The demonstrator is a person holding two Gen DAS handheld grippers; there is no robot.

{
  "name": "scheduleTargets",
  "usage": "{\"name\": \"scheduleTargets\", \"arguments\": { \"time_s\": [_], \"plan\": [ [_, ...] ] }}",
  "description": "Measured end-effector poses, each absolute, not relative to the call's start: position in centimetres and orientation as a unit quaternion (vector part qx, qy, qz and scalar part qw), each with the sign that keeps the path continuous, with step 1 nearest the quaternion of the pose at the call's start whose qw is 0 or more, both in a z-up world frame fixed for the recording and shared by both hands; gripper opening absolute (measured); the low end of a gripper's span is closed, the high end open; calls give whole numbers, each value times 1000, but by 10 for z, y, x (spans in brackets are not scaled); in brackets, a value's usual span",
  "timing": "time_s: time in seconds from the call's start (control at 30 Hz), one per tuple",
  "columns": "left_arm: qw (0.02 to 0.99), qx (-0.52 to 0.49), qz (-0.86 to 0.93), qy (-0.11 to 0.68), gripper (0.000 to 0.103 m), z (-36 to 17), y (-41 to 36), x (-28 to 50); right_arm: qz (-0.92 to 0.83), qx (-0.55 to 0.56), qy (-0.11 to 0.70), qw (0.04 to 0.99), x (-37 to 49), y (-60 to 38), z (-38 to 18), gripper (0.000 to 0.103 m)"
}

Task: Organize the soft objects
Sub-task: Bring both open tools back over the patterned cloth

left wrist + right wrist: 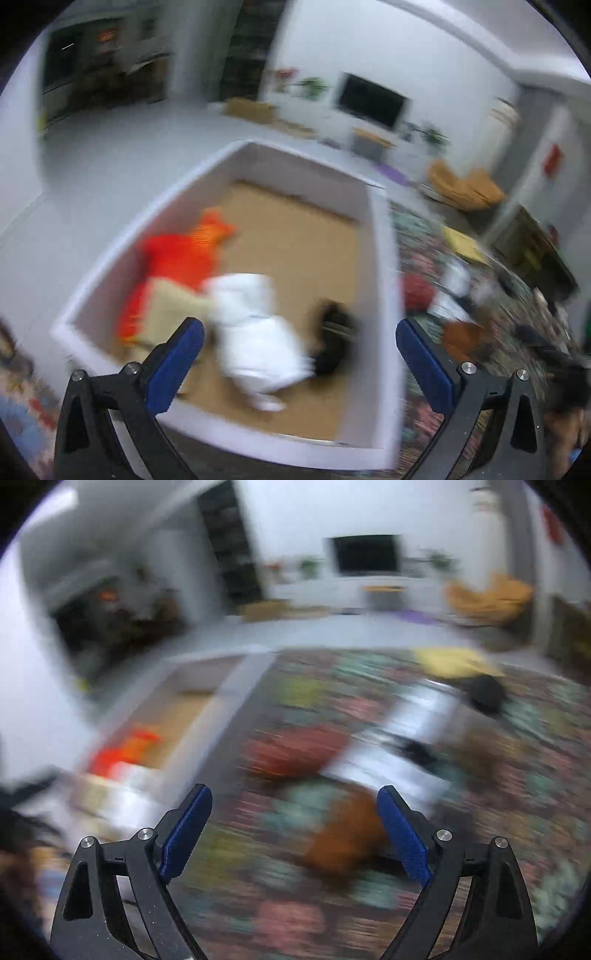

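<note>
Both views are motion-blurred. My left gripper (299,328) is open and empty above a white box (384,266) with a cardboard floor. In the box lie an orange and red plush (177,266), a white soft toy (255,328) and a black soft object (336,336). My right gripper (295,797) is open and empty over the patterned rug (236,878). A brown soft toy (347,834) lies between its fingers below. A red soft object (295,753) and a white and black one (399,746) lie farther out. The box (236,686) shows at left.
A yellow item (454,661) and a dark round object (487,692) lie on the rug's far side. A TV (367,554) on a white unit, a yellow chair (491,598) and dark shelves (232,542) stand at the back. Grey floor surrounds the box.
</note>
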State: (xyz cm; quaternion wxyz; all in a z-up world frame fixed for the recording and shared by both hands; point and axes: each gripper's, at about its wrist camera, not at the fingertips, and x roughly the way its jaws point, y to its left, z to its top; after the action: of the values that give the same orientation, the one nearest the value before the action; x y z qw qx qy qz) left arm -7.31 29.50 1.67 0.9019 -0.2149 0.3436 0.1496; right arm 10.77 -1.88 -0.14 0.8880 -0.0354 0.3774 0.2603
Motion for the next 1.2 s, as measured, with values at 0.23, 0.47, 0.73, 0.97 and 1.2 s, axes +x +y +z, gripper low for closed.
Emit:
{"name": "scheduleTargets", "arguments": {
  "time_s": [0.23, 0.47, 0.73, 0.97, 1.2],
  "plan": [
    [922, -110, -38, 369, 103, -1, 129, -26, 42, 16, 440, 897, 125, -146, -96, 92],
    [905, 10, -30, 423, 103, -101, 62, 31, -7, 30, 439, 898, 125, -173, -119, 92],
    [889, 39, 0, 457, 103, -143, 80, 76, -8, 3, 458, 889, 128, -171, -134, 93],
    [885, 3, -18, 465, 103, -143, 92, 85, -9, 3, 458, 889, 125, -172, -132, 93],
    [886, 2, -17, 463, 103, -145, 91, 84, -9, 3, 458, 889, 126, -171, -133, 95]
  ]
}}
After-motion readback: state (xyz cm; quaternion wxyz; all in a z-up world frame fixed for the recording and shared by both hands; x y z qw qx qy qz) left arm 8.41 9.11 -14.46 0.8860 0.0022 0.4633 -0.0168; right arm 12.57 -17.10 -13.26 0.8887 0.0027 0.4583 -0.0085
